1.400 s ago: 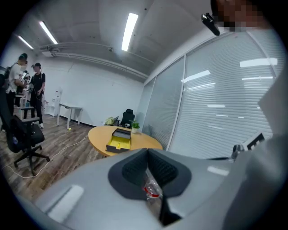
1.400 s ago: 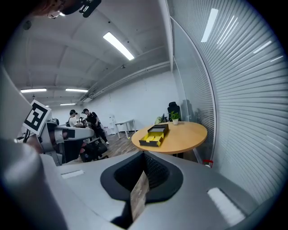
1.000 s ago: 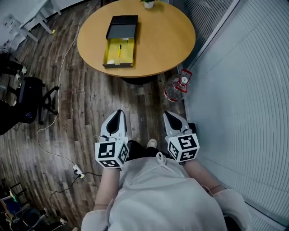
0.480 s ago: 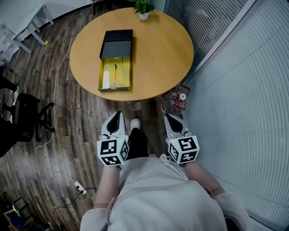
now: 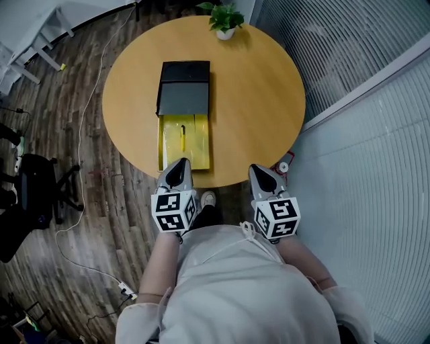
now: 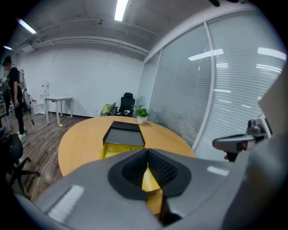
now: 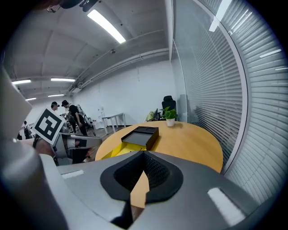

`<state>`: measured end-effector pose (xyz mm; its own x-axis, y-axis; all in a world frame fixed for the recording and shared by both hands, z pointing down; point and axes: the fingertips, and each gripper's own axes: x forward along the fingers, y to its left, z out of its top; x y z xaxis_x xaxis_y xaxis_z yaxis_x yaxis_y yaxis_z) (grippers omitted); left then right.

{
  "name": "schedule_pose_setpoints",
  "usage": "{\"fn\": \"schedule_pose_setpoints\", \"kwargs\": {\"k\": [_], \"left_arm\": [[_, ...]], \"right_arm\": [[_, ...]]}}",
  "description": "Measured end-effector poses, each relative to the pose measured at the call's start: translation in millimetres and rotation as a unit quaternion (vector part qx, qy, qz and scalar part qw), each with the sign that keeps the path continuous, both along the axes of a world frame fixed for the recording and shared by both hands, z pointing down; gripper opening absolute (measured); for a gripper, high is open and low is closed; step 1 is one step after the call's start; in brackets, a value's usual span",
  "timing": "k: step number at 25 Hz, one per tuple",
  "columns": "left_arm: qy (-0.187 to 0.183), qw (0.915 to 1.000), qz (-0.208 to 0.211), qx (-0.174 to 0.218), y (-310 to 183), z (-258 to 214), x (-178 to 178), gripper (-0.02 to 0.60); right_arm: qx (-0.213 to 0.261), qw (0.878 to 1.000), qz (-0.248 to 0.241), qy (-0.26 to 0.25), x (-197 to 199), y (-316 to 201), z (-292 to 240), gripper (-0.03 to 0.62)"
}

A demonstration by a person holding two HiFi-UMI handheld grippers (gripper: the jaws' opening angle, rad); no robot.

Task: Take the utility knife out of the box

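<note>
A long box lies on the round wooden table [image 5: 255,87]. Its black sleeve [image 5: 183,89] covers the far half, and the yellow inner tray [image 5: 198,144] is pulled out toward me. In the tray lies the slim yellow utility knife [image 5: 182,138]. My left gripper [image 5: 179,163] is shut and empty, its tip over the tray's near end at the table edge. My right gripper [image 5: 261,168] is also shut and empty, at the table edge to the right of the box. The left gripper [image 6: 147,150] sees the tray [image 6: 112,150] just ahead; the right gripper [image 7: 144,153] sees the sleeve [image 7: 143,134] ahead-left.
A small potted plant [image 5: 225,19] stands at the table's far edge. A glass wall with blinds [image 5: 376,134] runs along the right. A black office chair [image 5: 37,181] and a floor cable [image 5: 74,222] are on the left. A person [image 6: 13,103] stands far off.
The person has walked up to the table. Both grippers moved forward from over the floor to the table's near edge, still shut. The box now lies right before the left gripper.
</note>
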<state>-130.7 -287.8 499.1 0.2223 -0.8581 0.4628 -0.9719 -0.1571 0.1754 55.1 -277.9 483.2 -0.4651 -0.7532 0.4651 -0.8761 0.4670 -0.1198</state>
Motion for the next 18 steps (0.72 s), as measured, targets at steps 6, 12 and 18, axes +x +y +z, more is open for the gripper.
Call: {"fn": "schedule_pose_setpoints", "kwargs": {"k": [6,12,18], "left_arm": [[0.016,0.9981,-0.002,-0.060,-74.7,54.9,-32.2,0.005],[0.031,0.9875,-0.018,-0.153,-113.6,114.9,-53.7,0.007],[0.022,0.9735,-0.010,-0.227,-140.3,167.8,-53.1,0.089]], "right_arm": [[-0.017,1.000,0.005,0.008,-33.3,-74.0,28.2,0.002],[-0.034,0.999,0.018,0.014,-50.9,-112.0,43.4,0.002],[-0.058,0.998,0.031,0.018,-52.2,-136.0,61.5,0.002]]}}
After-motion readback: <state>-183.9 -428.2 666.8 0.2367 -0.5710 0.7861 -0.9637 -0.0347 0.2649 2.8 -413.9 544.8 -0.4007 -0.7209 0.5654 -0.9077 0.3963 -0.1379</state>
